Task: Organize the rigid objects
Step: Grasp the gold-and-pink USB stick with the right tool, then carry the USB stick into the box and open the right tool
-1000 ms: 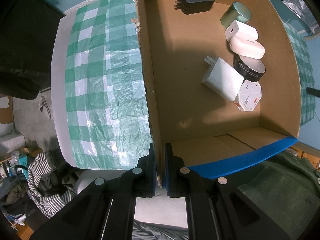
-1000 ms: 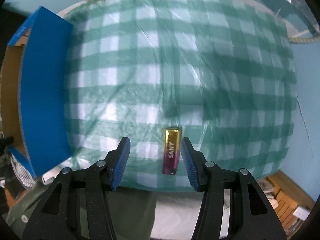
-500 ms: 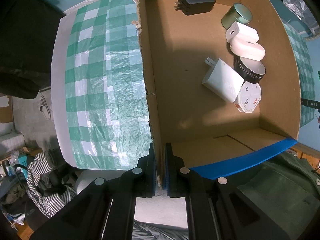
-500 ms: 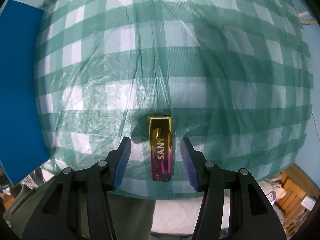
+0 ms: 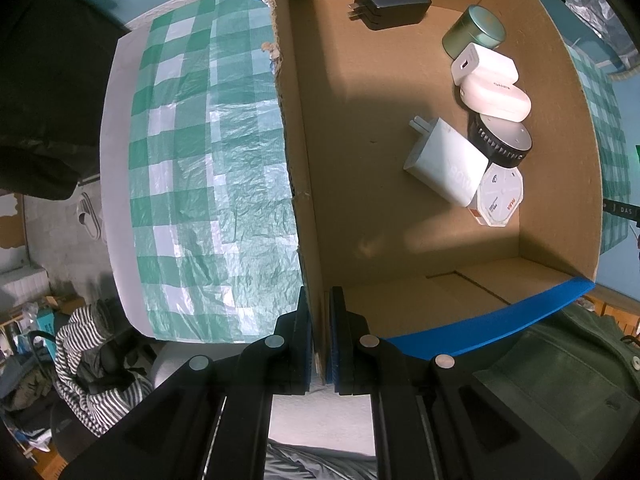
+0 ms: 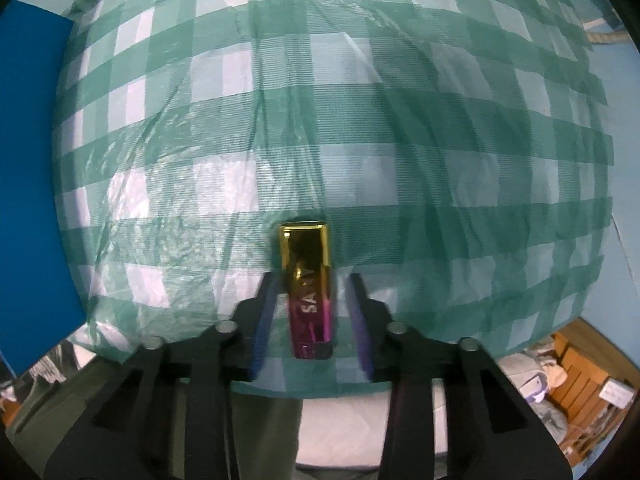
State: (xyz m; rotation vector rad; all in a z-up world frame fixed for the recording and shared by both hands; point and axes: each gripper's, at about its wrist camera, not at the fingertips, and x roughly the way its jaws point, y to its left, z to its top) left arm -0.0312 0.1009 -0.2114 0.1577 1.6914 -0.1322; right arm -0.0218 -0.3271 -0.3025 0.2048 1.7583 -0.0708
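One metallic gold-and-magenta rectangular lighter (image 6: 306,248) is the piece in hand, lying flat on the green-and-white checked plastic tablecloth (image 6: 360,120) at six o'clock in the right wrist view, with its long axis pointing to twelve. The right gripper (image 6: 312,280) has just been closing with the lighter between its blue pads. They now hug its lower half from nine and three o'clock, and I read that as clamped on the body, though blur leaves a thin strip of cloth showing by the three o'clock pad.

To do this step well, I would confirm that both pads bear squarely on the long sides before lifting. The shiny casing looks slippery, and an off-centre pinch could let it swivel. I would lift straight up so the loose cloth does not bunch or ride along.

The open brown cardboard box (image 5: 304,160), blue on the outside, sits at nine o'clock of the lighter. The left gripper (image 5: 320,300) is pinched shut on its near wall at six o'clock, steadying it. Inside, a white plug charger (image 5: 444,164) and other small items crowd toward three o'clock, leaving bare floor toward nine for the drop.
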